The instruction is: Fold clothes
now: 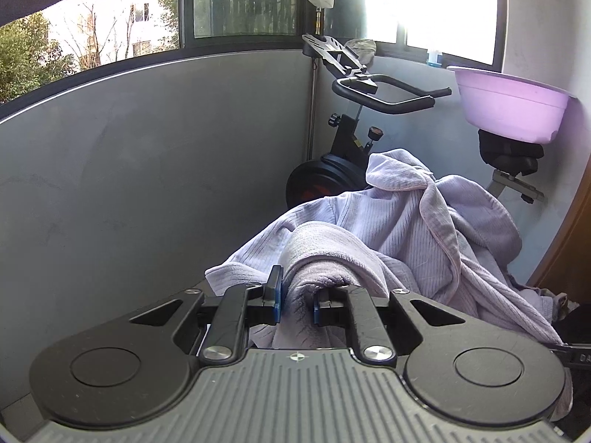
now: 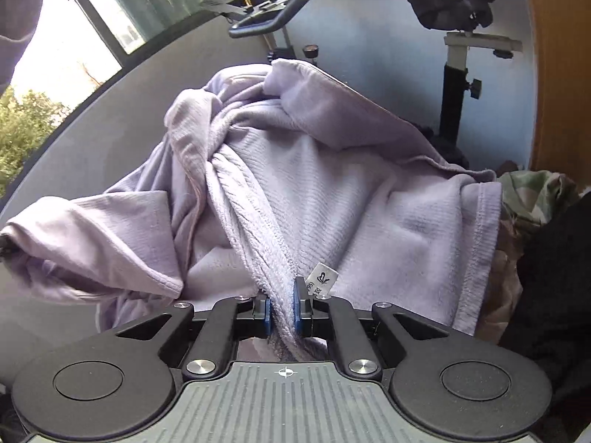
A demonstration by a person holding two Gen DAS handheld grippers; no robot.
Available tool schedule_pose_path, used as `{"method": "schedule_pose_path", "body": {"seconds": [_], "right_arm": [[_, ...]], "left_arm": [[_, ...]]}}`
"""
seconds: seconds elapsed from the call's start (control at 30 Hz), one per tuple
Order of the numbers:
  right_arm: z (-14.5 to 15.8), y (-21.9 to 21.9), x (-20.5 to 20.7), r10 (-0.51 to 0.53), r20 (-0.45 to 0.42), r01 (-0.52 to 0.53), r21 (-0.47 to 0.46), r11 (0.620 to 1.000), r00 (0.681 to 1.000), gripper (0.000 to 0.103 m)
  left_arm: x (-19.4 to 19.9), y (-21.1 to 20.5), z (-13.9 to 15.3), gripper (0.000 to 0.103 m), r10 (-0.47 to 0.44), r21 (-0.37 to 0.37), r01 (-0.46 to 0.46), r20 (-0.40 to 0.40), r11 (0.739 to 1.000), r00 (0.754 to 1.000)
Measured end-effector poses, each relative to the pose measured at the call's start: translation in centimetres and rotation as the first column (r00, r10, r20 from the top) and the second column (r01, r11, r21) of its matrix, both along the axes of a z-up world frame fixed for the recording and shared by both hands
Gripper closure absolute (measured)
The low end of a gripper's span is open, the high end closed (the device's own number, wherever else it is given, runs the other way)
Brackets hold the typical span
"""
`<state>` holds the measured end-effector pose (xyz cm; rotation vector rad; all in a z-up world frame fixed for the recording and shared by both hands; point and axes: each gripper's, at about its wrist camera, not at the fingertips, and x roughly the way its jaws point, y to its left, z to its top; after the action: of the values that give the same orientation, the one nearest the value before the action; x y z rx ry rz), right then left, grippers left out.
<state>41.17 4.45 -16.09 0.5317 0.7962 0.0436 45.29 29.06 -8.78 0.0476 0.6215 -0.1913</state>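
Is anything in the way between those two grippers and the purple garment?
Nothing visible. The left gripper is closed on a bunched fold of the lavender garment, and the right gripper is clamped on a twisted strip of it beside the care label.

Pale lilac garment, finely ribbed (white care tag with black symbols); blue pads on black fingers; pink-purple basin; black exercise bike; camouflage cloth.
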Motion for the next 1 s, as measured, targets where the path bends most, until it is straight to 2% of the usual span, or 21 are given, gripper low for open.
{"method": "schedule_pose_path", "body": {"seconds": [0.2,0.3,0.47,0.53,0.63,0.7,0.8,1.0], "right_arm": [[1.1,-3.6,-6.1,-0.030,-0.050,0.037,0.146,0.989,0.998,0.094],[-0.7,-4.3,-7.7,-0.051,-0.121,0.067,0.128,0.990,0.991,0.094],[-4.2,-2.9,-6.0,-0.065,-0.173,0.069,0.013,0.998,0.983,0.094],[-4.6,-2.4,-4.5,-0.078,-0.211,0.073,-0.029,0.997,0.974,0.088],[-4.2,-2.3,-3.0,-0.109,-0.249,0.086,-0.101,0.991,0.962,0.067],[-3.3,-2.5,-2.8,-0.126,-0.239,0.095,-0.135,0.986,0.963,0.046],[-1.9,-3.1,-2.8,-0.142,-0.205,0.108,-0.171,0.979,0.968,0.035],[-1.1,-4.6,-2.6,-0.213,-0.202,0.172,-0.201,0.964,0.956,0.026]], "left_arm": [[0.4,-0.7,1.3,0.088,-0.051,-0.032,0.052,0.016,0.998,0.999],[1.0,-1.6,1.1,0.088,-0.089,-0.036,0.089,0.005,0.995,0.996],[2.0,-4.2,-0.7,0.088,-0.172,-0.027,0.170,-0.057,0.985,0.984],[2.2,-5.1,-1.4,0.088,-0.198,-0.009,0.197,-0.072,0.980,0.978],[2.7,-6.2,-1.9,0.085,-0.236,-0.005,0.237,-0.100,0.972,0.967],[2.7,-6.7,-2.1,0.082,-0.247,-0.002,0.248,-0.111,0.969,0.963],[2.7,-7.2,-2.4,0.077,-0.256,0.002,0.258,-0.125,0.966,0.959],[3.1,-8.1,-3.1,0.073,-0.268,-0.005,0.271,-0.164,0.963,0.949]]}}
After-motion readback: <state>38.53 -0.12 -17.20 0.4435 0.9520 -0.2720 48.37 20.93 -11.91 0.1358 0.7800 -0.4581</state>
